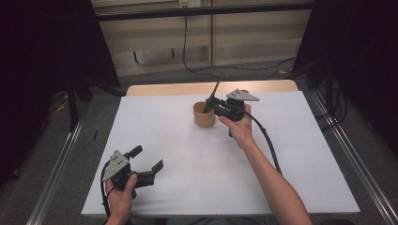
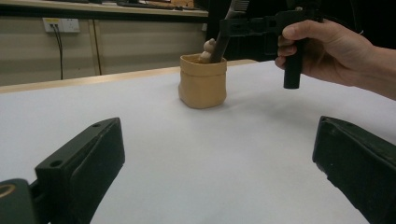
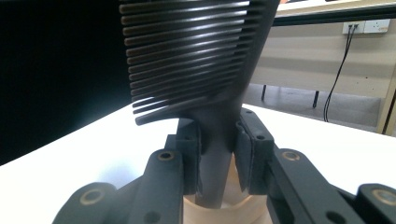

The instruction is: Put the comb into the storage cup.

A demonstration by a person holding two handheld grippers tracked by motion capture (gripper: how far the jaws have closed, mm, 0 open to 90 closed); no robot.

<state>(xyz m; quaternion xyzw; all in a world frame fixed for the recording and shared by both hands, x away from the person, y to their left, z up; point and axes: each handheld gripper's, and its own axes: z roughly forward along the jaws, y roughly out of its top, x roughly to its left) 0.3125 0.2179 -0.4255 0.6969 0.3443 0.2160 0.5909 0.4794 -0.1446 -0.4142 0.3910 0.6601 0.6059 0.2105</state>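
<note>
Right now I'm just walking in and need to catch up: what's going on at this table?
A person works with a gripper in each hand. The right gripper is shut on the handle of a dark comb, whose lower end sits in a small tan cup toward the table's far side. The left gripper rests near the front edge with open jaws, holding nothing.

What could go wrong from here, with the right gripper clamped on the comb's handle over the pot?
1. The black plastic comb leans, its lower end inside the small tan soft-walled pot; sideways pull might tip the pot.
2. The right gripper pinches only the narrow handle, so the comb could pivot or slip.
3. A pale rounded item beside the comb may snag or be dragged out.
</note>
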